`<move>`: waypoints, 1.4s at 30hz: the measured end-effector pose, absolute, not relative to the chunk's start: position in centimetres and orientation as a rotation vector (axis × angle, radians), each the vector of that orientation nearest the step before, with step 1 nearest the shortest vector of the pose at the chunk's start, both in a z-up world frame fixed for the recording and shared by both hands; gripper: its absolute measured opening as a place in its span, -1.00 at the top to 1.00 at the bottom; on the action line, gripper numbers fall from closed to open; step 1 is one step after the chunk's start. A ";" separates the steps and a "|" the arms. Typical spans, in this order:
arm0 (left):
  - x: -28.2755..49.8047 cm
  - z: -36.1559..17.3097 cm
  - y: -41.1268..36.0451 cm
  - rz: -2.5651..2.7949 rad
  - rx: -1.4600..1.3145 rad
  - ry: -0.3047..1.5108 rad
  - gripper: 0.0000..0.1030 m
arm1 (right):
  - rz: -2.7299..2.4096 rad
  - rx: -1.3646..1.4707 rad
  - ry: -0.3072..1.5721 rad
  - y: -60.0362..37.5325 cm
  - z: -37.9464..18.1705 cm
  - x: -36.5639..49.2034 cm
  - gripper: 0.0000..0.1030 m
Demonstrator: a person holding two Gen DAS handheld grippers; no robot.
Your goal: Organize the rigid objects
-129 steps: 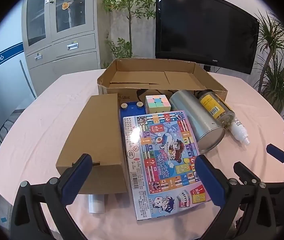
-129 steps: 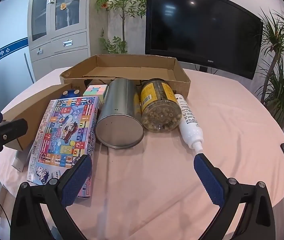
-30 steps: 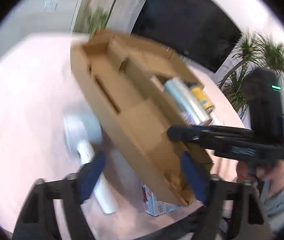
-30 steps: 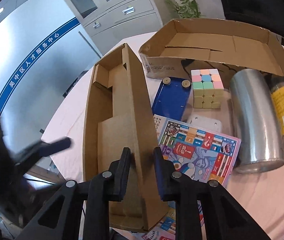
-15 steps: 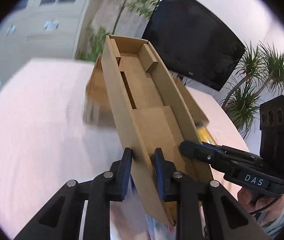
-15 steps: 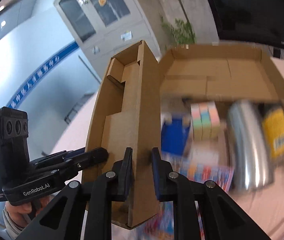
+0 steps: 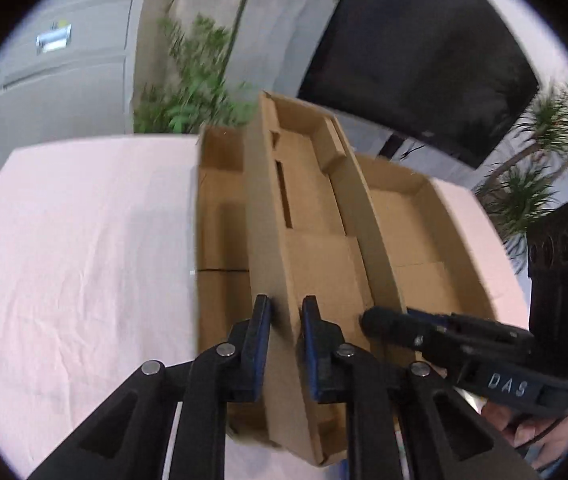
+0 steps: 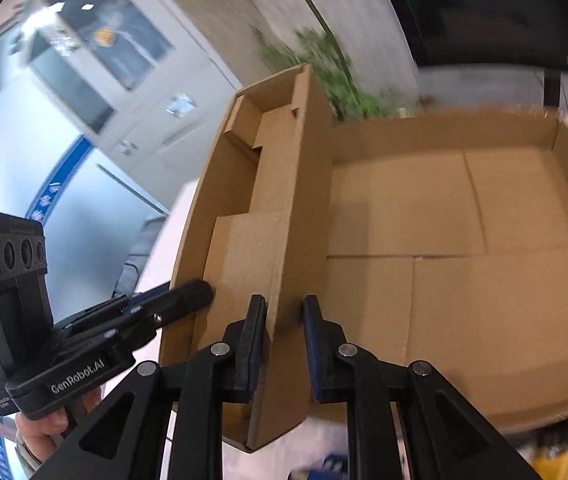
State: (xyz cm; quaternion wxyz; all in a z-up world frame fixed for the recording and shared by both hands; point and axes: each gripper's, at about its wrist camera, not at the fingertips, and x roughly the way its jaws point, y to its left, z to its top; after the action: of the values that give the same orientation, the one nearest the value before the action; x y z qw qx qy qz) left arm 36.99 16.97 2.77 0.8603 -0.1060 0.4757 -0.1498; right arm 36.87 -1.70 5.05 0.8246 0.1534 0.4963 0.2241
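Above pink table [image 7: 84, 240], both downward-angled claws, left [image 7: 287, 320] and right [image 8: 284, 320], clamp narrow cardboard box [image 7: 316, 280].

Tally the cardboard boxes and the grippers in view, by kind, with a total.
Narrow brown cardboard box, held up: 1
Wide open brown cardboard box, beneath: 1
Black grippers with blue pads, left gripper and right gripper: 2
Total: 4

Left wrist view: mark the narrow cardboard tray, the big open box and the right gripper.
narrow cardboard tray [image 7: 316, 280], left wrist view, inner floor panel.
big open box [image 7: 416, 216], left wrist view, bare inside floor.
right gripper [image 7: 380, 326], left wrist view, finger tips on tray wall.
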 end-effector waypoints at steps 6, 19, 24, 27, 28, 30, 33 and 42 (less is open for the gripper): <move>37.9 -1.1 17.7 -0.249 -0.158 1.080 0.76 | 0.445 0.352 1.183 1.0 -0.4 39.8 0.71; 25.6 3.4 18.6 -0.208 -0.122 0.880 -0.48 | 0.436 0.271 1.057 0.4 2.0 39.5 -0.43; 17.5 4.5 17.3 -0.316 -0.212 0.903 -0.72 | 0.320 0.149 0.779 -8.2 8.9 27.7 -1.00; 13.5 4.5 15.1 -0.376 -0.211 0.945 -0.72 | 0.331 0.085 0.676 -13.0 10.8 19.5 -0.99; 12.0 4.4 14.0 -0.394 -0.206 0.957 -0.72 | 0.343 0.063 0.664 -13.8 10.8 16.4 -0.99; 10.3 3.8 12.6 -0.421 -0.217 0.976 -0.72 | 0.375 0.052 0.665 -14.7 10.1 12.7 -0.99; 8.2 1.9 10.1 -0.465 -0.258 1.018 -0.72 | 0.492 0.099 0.749 -16.8 6.9 8.0 -0.99; 7.0 -5.3 5.3 -0.442 -0.299 1.188 -0.61 | 0.589 0.150 0.988 -15.0 -3.9 4.3 -0.97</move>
State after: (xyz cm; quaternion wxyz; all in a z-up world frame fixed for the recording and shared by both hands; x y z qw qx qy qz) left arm 6.96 5.28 -5.30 0.7952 -0.1390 0.5531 -0.2058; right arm 4.28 -15.04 -3.88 0.8365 0.0711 0.4668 0.2781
